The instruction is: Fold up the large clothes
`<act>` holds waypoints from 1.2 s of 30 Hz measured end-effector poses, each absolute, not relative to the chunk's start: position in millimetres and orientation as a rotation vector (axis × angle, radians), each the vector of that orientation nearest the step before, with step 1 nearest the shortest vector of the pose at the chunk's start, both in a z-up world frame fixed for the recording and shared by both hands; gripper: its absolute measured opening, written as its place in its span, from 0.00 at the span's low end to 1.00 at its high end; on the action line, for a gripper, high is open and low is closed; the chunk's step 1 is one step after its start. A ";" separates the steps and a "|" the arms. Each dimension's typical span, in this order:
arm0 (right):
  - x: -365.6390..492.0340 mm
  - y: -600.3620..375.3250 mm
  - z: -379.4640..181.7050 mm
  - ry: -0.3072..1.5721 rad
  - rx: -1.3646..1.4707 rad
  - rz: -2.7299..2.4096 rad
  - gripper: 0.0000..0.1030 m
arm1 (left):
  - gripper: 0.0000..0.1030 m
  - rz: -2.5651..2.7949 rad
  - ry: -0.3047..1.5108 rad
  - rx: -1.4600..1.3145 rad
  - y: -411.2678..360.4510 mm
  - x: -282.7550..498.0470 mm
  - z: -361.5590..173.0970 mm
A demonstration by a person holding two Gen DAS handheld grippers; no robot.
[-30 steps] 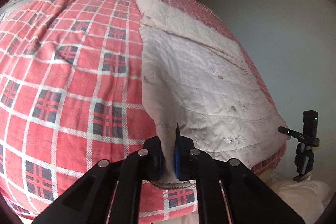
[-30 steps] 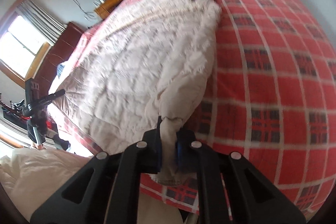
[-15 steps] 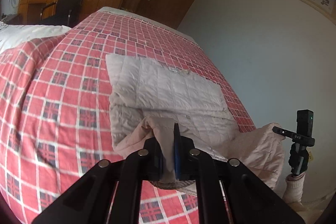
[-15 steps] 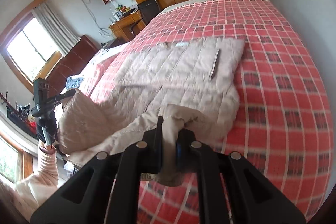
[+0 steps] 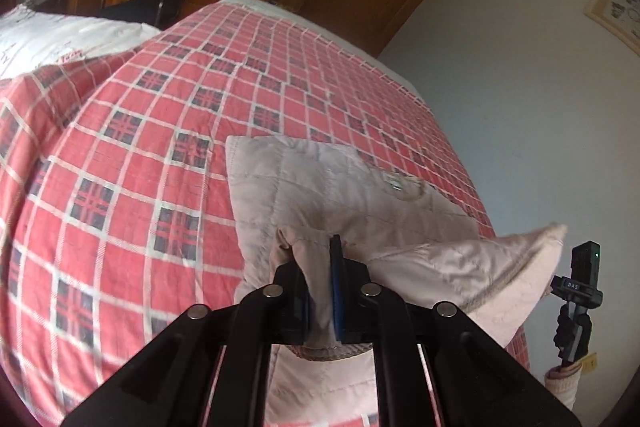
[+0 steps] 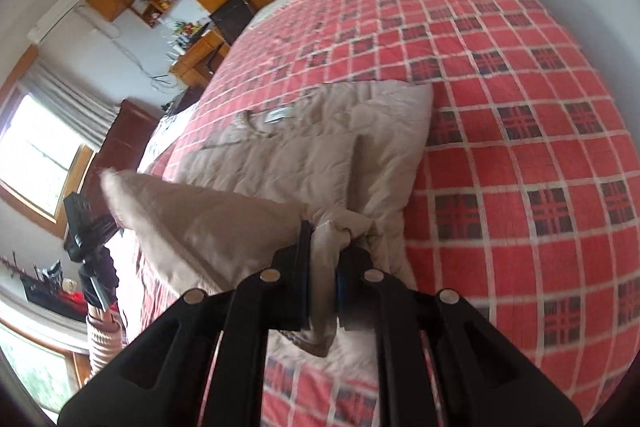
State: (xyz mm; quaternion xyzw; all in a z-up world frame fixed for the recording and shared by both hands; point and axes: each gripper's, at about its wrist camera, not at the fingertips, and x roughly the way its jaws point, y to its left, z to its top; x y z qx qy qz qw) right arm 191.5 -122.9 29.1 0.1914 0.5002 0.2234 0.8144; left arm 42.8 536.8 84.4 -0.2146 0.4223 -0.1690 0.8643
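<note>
1. The left gripper point(image 5: 320, 291) is clamped on a bunched corner of the beige quilted garment point(image 5: 320, 187), the cloth pinched thick between its blue-padded fingers.
2. The right gripper point(image 6: 322, 283) is likewise clamped on the garment's point(image 6: 320, 147) other near corner, so the hem is held at both ends; this probably keeps the lifted edge stretched straight while it is carried over.
3. The garment lies on the bed point(image 5: 140, 147), near the edge beside the pale wall point(image 5: 520, 87); its far part, with the neckline and a small label point(image 6: 279, 115), rests flat on the bedspread, while the near part is raised and doubled toward it, a loose flap hanging in the air between the two grippers.
4. I judge this to be a hem-to-collar fold in progress, not yet laid down.
5. The fabric looks soft and padded, stitched in a diamond pattern, with a faint sheen and a ribbed trim at the hem; it bends in rounded folds rather than sharp creases.
6. The bedspread is a red check with dark squares and white lines, slightly rumpled, a broad flat surface suited to spreading something this large.
</note>
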 end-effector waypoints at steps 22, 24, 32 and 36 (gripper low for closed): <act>234.1 -139.5 -0.4 1.150 0.595 0.510 0.63 | 0.43 -0.466 0.957 -0.781 584.3 75.0 54.1; 226.1 -144.1 9.7 1.102 0.556 0.451 0.83 | 0.43 -0.442 0.942 -0.793 595.5 70.0 58.9; 208.7 -137.9 14.8 1.074 0.494 0.452 0.83 | 0.44 -0.379 0.963 -0.665 594.9 54.7 53.9; 210.6 -125.7 3.0 1.104 0.445 0.434 0.83 | 0.48 -0.368 1.004 -0.565 570.2 61.0 41.0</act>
